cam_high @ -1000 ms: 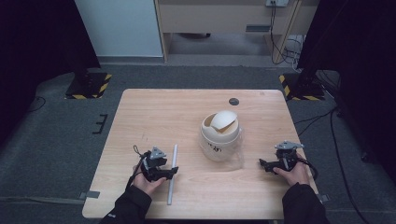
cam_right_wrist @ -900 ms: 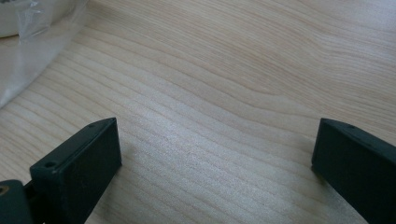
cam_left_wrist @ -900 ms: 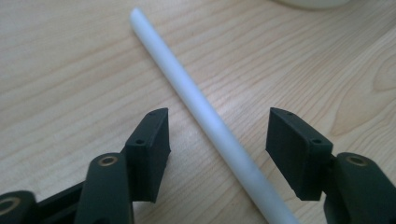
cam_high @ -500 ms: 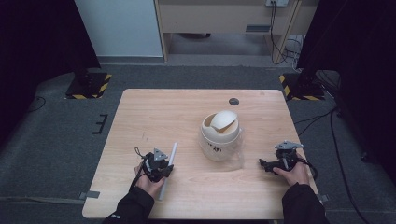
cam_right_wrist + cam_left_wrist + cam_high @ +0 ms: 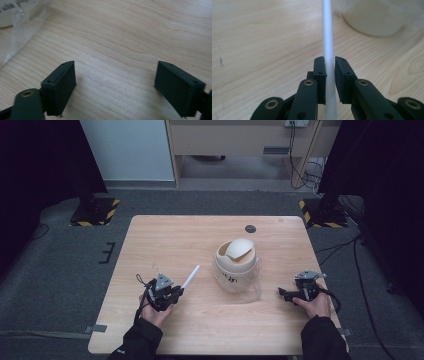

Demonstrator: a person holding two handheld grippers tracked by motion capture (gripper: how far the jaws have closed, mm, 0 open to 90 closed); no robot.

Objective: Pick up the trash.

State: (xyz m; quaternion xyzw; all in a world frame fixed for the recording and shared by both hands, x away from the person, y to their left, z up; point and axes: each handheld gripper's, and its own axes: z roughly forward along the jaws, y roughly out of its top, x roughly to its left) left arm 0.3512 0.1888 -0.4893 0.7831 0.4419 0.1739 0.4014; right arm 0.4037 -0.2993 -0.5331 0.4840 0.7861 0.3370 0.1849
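Observation:
A thin white rod (image 5: pixel 190 276) (image 5: pixel 328 45) points up and right toward a cream lidded container (image 5: pixel 235 262) (image 5: pixel 374 18) at the table's middle. My left gripper (image 5: pixel 176 291) (image 5: pixel 330 75) is shut on the rod's lower part, at the near left of the wooden table (image 5: pixel 175 240). The rod's far end is raised off the wood. My right gripper (image 5: pixel 284 294) (image 5: pixel 116 87) rests open at the near right, jaws wide apart over bare wood, pointing left toward the container. A clear plastic wrap (image 5: pixel 255 287) (image 5: pixel 22 27) surrounds the container's base.
A small dark round disc (image 5: pixel 250 228) lies near the table's far edge. Beyond the table are a grey floor, black stands with yellow-striped feet (image 5: pixel 95 212), and a wooden cabinet (image 5: pixel 235 140) with cables.
The rod lay flat along the table a second ago; my left gripper has since lifted and swung it so its far end points toward the container. The right gripper has stayed put.

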